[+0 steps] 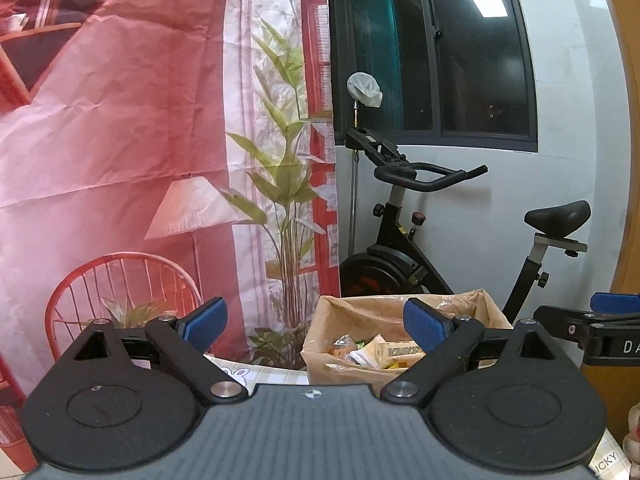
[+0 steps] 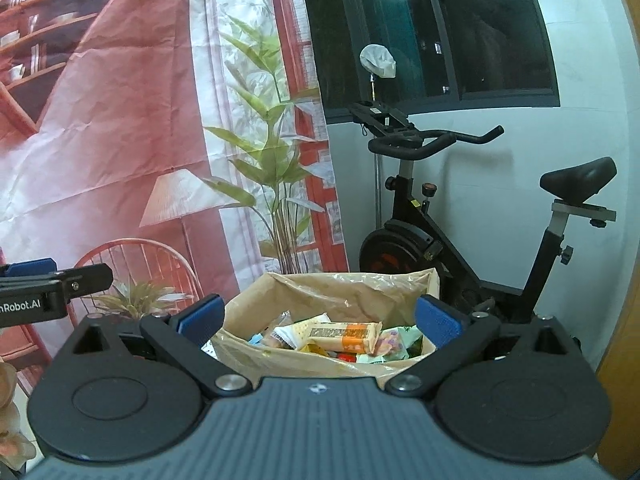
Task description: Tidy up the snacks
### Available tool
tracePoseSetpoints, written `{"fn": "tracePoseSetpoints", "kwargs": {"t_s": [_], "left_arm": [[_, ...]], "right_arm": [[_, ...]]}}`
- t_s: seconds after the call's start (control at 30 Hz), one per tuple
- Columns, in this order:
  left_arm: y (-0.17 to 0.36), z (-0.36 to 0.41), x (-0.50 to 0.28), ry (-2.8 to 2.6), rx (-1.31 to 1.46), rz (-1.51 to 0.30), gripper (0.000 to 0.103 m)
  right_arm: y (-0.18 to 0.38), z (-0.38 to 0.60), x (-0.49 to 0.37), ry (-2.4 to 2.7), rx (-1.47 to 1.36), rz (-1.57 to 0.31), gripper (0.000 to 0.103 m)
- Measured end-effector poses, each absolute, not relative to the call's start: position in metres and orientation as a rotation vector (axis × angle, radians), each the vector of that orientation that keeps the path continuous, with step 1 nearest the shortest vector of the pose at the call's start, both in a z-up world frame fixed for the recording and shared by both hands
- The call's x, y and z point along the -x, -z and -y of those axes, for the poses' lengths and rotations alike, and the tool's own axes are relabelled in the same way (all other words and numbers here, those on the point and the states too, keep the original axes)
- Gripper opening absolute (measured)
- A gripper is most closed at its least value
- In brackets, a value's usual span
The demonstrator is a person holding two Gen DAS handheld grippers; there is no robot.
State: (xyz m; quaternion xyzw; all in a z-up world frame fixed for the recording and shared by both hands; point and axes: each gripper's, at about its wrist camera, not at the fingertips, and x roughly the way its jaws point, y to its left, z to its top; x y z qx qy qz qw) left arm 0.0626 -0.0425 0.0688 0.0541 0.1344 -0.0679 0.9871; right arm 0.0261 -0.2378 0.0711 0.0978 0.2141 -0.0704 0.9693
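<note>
— Two grippers, and we hold nothing in either: the left gripper [image 1: 316,322] has its jaws spread wide, and so does the right gripper [image 2: 318,318].

— Where do our snacks [image 2: 340,338] sit?

— Heaped in the brown paper bag [image 2: 320,292], just ahead of our right jaws and a little right of centre for our left ones. An orange-and-cream wrapped bar [image 2: 346,336] lies on top.

— What could go wrong?

— We judge the bag's soft paper walls the main risk: a jaw catching the rim could crumple or tip it. The wrappers look slick and overlap, so we might pinch two at once or let one slip.

— And the surface?

— Mostly hidden; we see only a strip of pale checked cloth [image 1: 256,372]. Behind stand a printed red backdrop [image 1: 120,120], an exercise bike [image 2: 460,220] and a dark window [image 1: 440,48].
</note>
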Motion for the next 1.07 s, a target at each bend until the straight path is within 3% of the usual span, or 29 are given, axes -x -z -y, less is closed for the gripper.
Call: {"fn": "tracePoseSetpoints", "kwargs": {"t_s": [1.07], "left_arm": [[-0.0652, 0.0369, -0.0592, 0.16, -0.094, -0.288, 0.096]], "right_arm": [[-0.0701, 0.2297, -0.027, 0.126, -0.183, -0.438, 0.103]]}}
